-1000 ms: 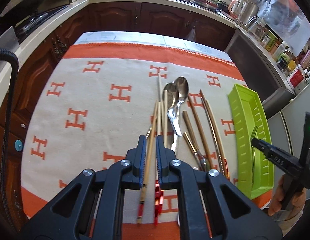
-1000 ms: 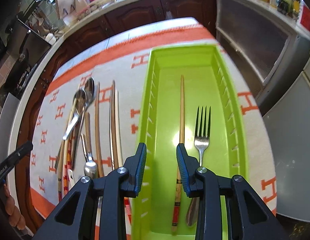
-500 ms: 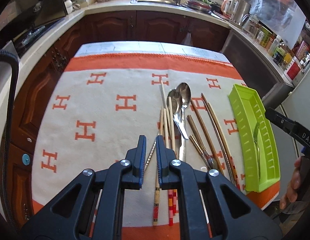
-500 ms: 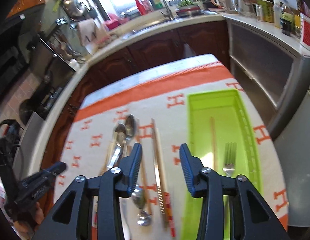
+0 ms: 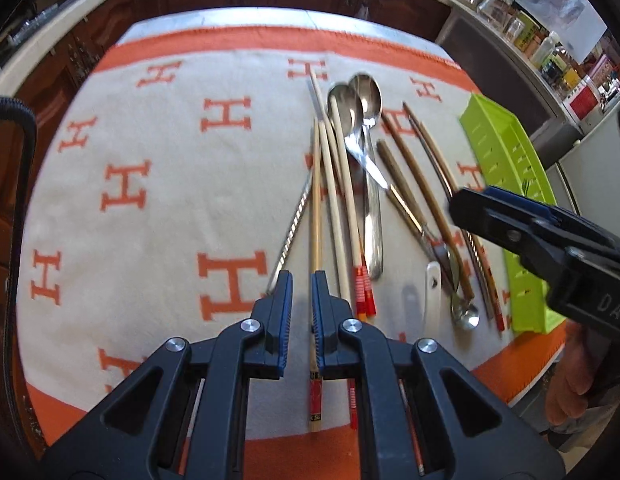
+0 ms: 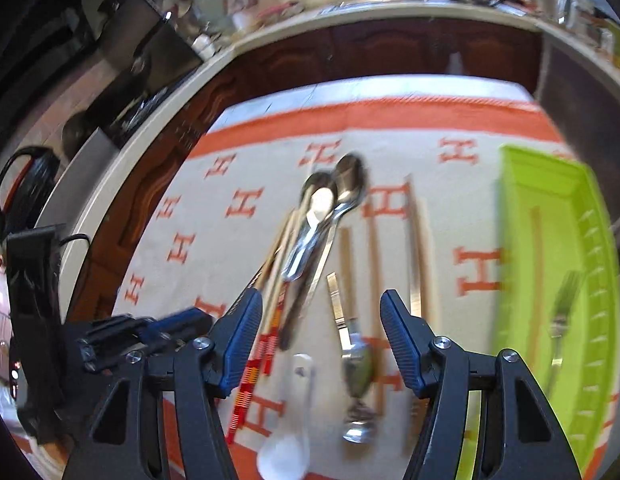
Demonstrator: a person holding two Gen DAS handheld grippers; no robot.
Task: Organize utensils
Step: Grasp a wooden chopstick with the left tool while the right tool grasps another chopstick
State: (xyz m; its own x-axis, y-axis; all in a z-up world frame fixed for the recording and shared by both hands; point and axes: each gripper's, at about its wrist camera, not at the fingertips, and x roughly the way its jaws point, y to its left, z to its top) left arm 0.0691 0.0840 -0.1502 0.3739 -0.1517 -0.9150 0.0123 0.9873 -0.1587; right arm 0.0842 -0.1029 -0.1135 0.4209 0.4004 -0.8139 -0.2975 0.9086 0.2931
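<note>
Left claw (image 5: 301, 292) pressed nearly together, nothing pinched, pointing down over the near end of a light wooden chopstick with a red patterned end (image 5: 316, 240); whether the tips touch it can't be told. Just left of that chopstick, a thin twisted metal stick (image 5: 290, 232) lies at a slant. To its right, more pale chopsticks with red-orange banded ends (image 5: 351, 216), then two stainless steel spoons (image 5: 359, 120) with bowls overlapping at the far end.

Right claw (image 6: 321, 312) spread wide, jaws have just been opening, nothing between the pads; it hangs above the utensil pile, view motion-blurred. Under it: a small metal spoon with a gold-tone handle (image 6: 357, 364), bowl toward the camera, and a white plastic spoon (image 6: 288, 436) beside it. Dark brown wooden chopsticks (image 5: 413, 176) lie right of the steel spoons.

All loose utensils lie on a cream cloth with orange H pattern and orange border (image 5: 158, 200) covering the tabletop. Lime green plastic tray (image 6: 549, 216) sits at the cloth's right edge, holding a metal fork (image 6: 563, 312) and one wooden chopstick (image 6: 535, 280), apart from each other. A hand (image 5: 569, 392) grips the right tool at lower right of the left view.
</note>
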